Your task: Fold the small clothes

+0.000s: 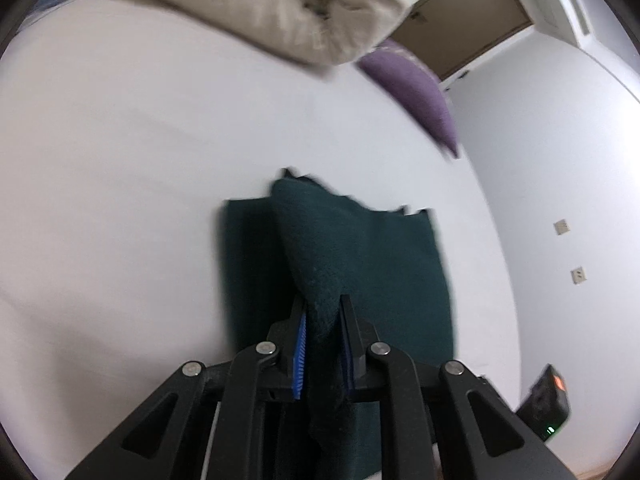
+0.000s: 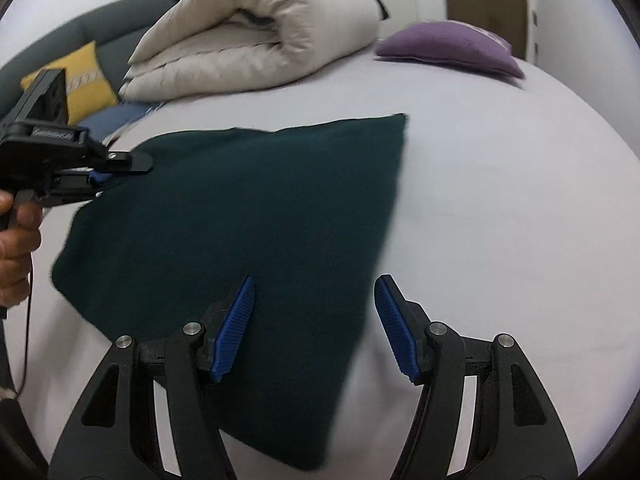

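Observation:
A dark green knitted cloth (image 2: 248, 216) lies spread on the white bed sheet (image 2: 500, 208). My left gripper (image 1: 323, 304) is shut on a bunched edge of the dark green cloth (image 1: 360, 256) and lifts that fold off the sheet. It also shows in the right wrist view (image 2: 120, 168) at the cloth's far left corner, held by a hand. My right gripper (image 2: 316, 284) is open and empty, hovering over the cloth's near right edge.
A rolled beige duvet (image 2: 256, 36) and a purple cushion (image 2: 448, 48) lie at the far side of the bed. A yellow cushion (image 2: 80, 80) leans on a grey headboard at the far left. A white wall (image 1: 552, 168) borders the bed.

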Motion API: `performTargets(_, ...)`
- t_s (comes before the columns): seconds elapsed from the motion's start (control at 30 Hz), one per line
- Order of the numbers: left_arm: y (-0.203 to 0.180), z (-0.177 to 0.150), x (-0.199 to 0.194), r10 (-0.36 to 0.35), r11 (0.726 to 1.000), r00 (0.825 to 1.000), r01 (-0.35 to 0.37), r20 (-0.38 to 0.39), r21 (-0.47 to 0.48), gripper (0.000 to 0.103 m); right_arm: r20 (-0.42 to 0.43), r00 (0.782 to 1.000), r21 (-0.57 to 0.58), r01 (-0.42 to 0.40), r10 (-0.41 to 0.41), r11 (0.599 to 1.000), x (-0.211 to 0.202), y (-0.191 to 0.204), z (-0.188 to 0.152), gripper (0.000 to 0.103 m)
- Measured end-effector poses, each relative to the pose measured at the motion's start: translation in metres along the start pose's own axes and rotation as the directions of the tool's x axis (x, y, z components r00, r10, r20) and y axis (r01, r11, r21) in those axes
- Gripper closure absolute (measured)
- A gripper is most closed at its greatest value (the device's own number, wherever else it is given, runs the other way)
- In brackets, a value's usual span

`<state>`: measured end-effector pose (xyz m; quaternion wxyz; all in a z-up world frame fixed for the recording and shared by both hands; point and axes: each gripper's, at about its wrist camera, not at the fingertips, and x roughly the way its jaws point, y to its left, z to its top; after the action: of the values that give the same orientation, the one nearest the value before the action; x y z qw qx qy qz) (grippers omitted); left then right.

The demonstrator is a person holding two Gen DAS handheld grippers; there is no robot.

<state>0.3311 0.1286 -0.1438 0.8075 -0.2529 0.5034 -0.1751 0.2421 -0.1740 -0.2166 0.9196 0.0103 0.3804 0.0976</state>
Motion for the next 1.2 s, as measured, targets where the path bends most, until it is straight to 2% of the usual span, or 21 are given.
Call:
performTargets(0.07, 0.013, -0.004, 0.02, 0.04, 0.999, 0.999, -0.04, -0.03, -0.009, 0.086, -0.015, 0.998, -0.043, 0.054, -0.054, 0.998, 0.008, 0.014, -0.006, 0.03)
performTargets(0.13, 0.022, -0.008, 0.024, 0.013, 0.999, 1.0, -0.013, -0.008, -0.036, 0.084, -0.018, 0.996, -0.061, 0.088, -0.089, 0.994, 0.015, 0.017, -0.011, 0.026)
performTargets(0.2, 0.025, -0.011, 0.018, -0.011, 0.999, 1.0, 0.012, 0.018, -0.052, 0.086, -0.036, 0.997, -0.027, 0.071, -0.072, 0.997, 0.016, 0.01, -0.013, 0.026)
performTargets(0.3, 0.019, -0.016, 0.012, 0.019, 1.0, 0.999, -0.018, 0.048, -0.011, 0.089, -0.065, 0.998, 0.03, 0.02, -0.018, 0.999, 0.011, -0.004, -0.016, 0.026)
performTargets(0.43, 0.011, -0.013, 0.005, -0.004, 1.0, 0.996, 0.005, 0.091, -0.012, 0.09, -0.055, 0.998, 0.014, 0.029, -0.028, 0.999, 0.013, 0.011, -0.012, 0.026)
performTargets(0.53, 0.011, -0.014, -0.001, 0.01, 1.0, 0.994, -0.009, 0.109, -0.008, 0.091, -0.053, 0.998, -0.003, 0.041, -0.041, 0.999, 0.009, 0.023, -0.017, 0.026)
performTargets(0.63, 0.031, -0.017, -0.002, 0.004, 0.998, 0.994, 0.003, 0.111, -0.062, 0.09, -0.044, 0.997, -0.024, 0.061, -0.062, 0.998, 0.006, 0.032, -0.018, 0.026)
performTargets(0.7, 0.043, -0.021, 0.003, 0.001, 0.994, 0.995, 0.01, 0.101, -0.108, 0.088, -0.046, 0.995, -0.058, 0.083, -0.086, 0.995, 0.012, 0.04, -0.016, 0.025)
performTargets(0.8, 0.042, -0.026, 0.005, 0.04, 0.996, 0.995, -0.033, 0.092, -0.077, 0.078, -0.051, 0.992, -0.083, 0.108, -0.112, 0.991, 0.017, 0.043, -0.024, 0.022)
performTargets(0.83, 0.038, -0.026, 0.001, 0.068, 0.996, 0.993, -0.062, 0.1, -0.061, 0.07, -0.057, 0.994, -0.065, 0.094, -0.098, 0.993, 0.018, 0.039, -0.025, 0.022)
performTargets(0.87, 0.03, -0.028, -0.008, 0.128, 0.992, 0.984, -0.125, 0.123, -0.035, 0.066, -0.067, 0.996, -0.026, 0.065, -0.066, 0.998, 0.015, 0.033, -0.024, 0.022)
performTargets(0.93, 0.017, -0.033, -0.026, 0.215, 0.976, 0.958, -0.219, 0.188, 0.001, 0.067, -0.073, 0.997, 0.018, 0.024, -0.023, 1.0, 0.008, 0.023, -0.022, 0.022)
performTargets(0.97, 0.003, -0.04, -0.039, 0.245, 0.964, 0.939, -0.262, 0.241, 0.042, 0.067, -0.072, 0.997, 0.046, -0.001, 0.005, 0.999, 0.0, 0.016, -0.022, 0.024)
performTargets(1.03, -0.018, -0.051, -0.051, 0.246, 0.95, 0.925, -0.29, 0.29, 0.12, 0.067, -0.025, 0.999, 0.093, -0.019, 0.022, 0.995, -0.021, 0.003, -0.019, 0.024)
performTargets(1.07, -0.03, -0.058, -0.054, 0.232, 0.943, 0.923, -0.291, 0.308, 0.161, 0.067, 0.001, 0.999, 0.12, -0.034, 0.035, 0.992, -0.031, -0.004, -0.016, 0.024)
performTargets(1.13, -0.049, -0.073, -0.05, 0.181, 0.929, 0.929, -0.269, 0.324, 0.252, 0.067, 0.075, 0.985, 0.235, -0.171, 0.157, 0.957, -0.057, -0.026, -0.01, 0.025)
performTargets(1.2, -0.052, -0.08, -0.031, 0.188, 0.917, 0.94, -0.271, 0.283, 0.291, 0.067, 0.105, 0.943, 0.312, -0.334, 0.317, 0.889, -0.063, -0.038, -0.006, 0.03)
